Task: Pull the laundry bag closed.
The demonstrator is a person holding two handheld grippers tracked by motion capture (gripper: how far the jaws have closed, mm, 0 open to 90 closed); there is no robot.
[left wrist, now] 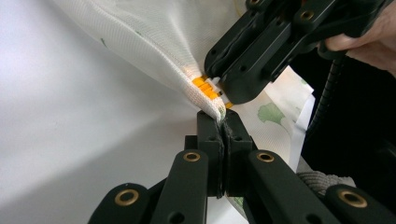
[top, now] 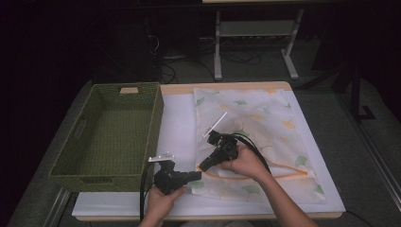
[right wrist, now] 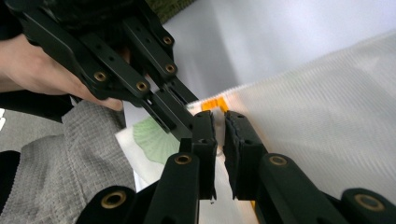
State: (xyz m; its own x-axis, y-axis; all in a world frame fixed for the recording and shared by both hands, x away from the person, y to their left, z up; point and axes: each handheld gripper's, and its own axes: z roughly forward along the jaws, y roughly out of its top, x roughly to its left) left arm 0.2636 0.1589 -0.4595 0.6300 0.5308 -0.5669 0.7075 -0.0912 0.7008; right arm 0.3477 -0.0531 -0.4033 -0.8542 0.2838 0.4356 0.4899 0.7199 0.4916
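Note:
A white mesh bag [top: 255, 123] with a green and yellow leaf print lies flat on the white table cover [top: 177, 123]. Its orange zipper [left wrist: 203, 86] runs along the near edge. My left gripper [left wrist: 223, 119] is shut on the bag's near left corner, pinching the bunched mesh [left wrist: 154, 42] just below the zipper's end. My right gripper [right wrist: 219, 116] points at that same corner, tip to tip with the left gripper [right wrist: 180, 112]. Its jaws stand a narrow slit apart at the zipper's white pull [left wrist: 214, 84]. Whether the pads press on the pull is hidden.
A green woven basket [top: 153, 123] stands empty on the table's left half, close to my left gripper [top: 198, 176]. Grey knit fabric [right wrist: 74, 163] shows below the person's hand. Desk legs and cables stand on the dark floor beyond the table's far edge.

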